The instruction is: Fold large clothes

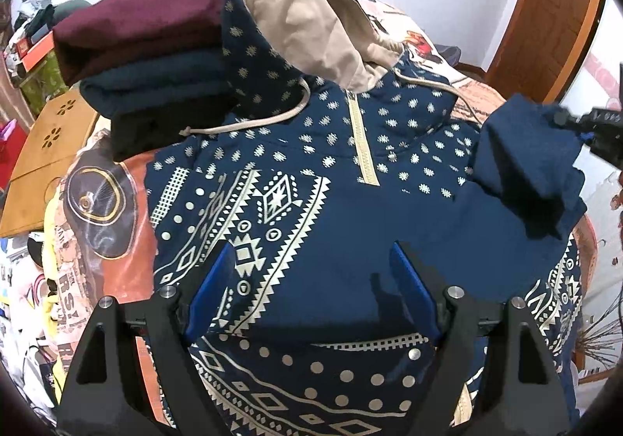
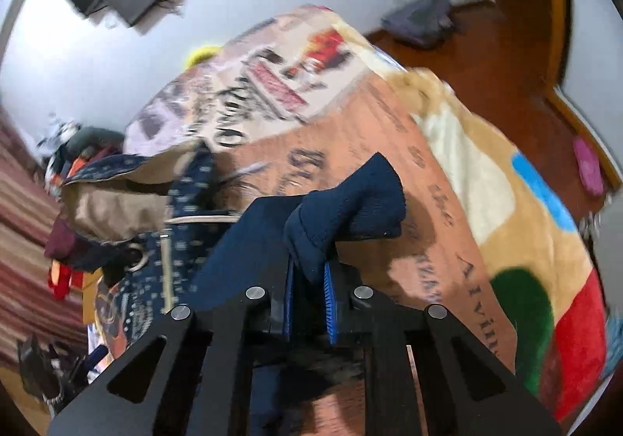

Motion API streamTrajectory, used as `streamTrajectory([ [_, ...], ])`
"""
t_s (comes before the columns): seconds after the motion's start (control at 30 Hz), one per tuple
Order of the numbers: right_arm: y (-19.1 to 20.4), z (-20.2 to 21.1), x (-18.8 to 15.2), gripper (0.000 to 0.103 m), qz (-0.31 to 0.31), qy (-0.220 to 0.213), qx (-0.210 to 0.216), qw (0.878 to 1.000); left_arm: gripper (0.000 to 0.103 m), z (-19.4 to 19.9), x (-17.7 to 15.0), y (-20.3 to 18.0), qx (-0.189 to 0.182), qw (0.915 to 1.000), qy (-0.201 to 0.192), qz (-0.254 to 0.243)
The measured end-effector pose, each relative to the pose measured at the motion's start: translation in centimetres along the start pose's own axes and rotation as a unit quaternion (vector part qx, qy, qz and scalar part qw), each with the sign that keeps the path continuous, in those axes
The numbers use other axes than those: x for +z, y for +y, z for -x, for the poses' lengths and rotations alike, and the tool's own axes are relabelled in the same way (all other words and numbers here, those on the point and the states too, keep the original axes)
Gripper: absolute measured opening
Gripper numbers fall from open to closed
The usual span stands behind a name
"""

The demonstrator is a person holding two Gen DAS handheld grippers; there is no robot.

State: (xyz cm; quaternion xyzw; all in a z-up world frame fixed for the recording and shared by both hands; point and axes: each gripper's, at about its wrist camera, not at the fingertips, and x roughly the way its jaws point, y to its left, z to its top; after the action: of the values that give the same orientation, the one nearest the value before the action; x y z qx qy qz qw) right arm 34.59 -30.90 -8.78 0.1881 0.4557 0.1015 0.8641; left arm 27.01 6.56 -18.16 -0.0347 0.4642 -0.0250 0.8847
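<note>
A navy hoodie with a cream geometric print and a beige-lined hood lies face up on the bed. My left gripper hovers open and empty just above its chest. My right gripper is shut on the plain navy sleeve cuff and holds it lifted above the bed. In the left wrist view the lifted sleeve folds across the hoodie's right side, with the right gripper at the frame edge.
A stack of folded clothes, maroon over dark blue, sits at the hoodie's upper left. A printed blanket covers the bed. A wooden board lies left. A wooden door and floor are at the far right.
</note>
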Motion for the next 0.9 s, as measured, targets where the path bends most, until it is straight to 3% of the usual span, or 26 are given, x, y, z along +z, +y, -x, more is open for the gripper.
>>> streamTrajectory([
  [0.23,10.1,4.6,0.6,0.011,0.126,-0.031,0.045,0.990,0.081,2.4,-0.2,1.7,-0.004,0.9994,-0.029,0.020],
  [0.4,16.7,4.1,-1.3,0.011,0.202,-0.008,0.073,0.977,0.081,4.6,-0.1,3.6,0.000,0.9983,-0.051,0.029],
  [0.67,22.9,-2.9,-8.0,0.011,0.276,0.106,0.087,0.951,0.087,9.1,-1.3,7.7,0.017,0.9939,-0.098,0.047],
  [0.9,23.8,-8.8,-15.2,0.012,0.314,0.213,0.054,0.923,0.087,8.1,-4.1,10.3,0.019,0.9950,-0.060,0.077],
])
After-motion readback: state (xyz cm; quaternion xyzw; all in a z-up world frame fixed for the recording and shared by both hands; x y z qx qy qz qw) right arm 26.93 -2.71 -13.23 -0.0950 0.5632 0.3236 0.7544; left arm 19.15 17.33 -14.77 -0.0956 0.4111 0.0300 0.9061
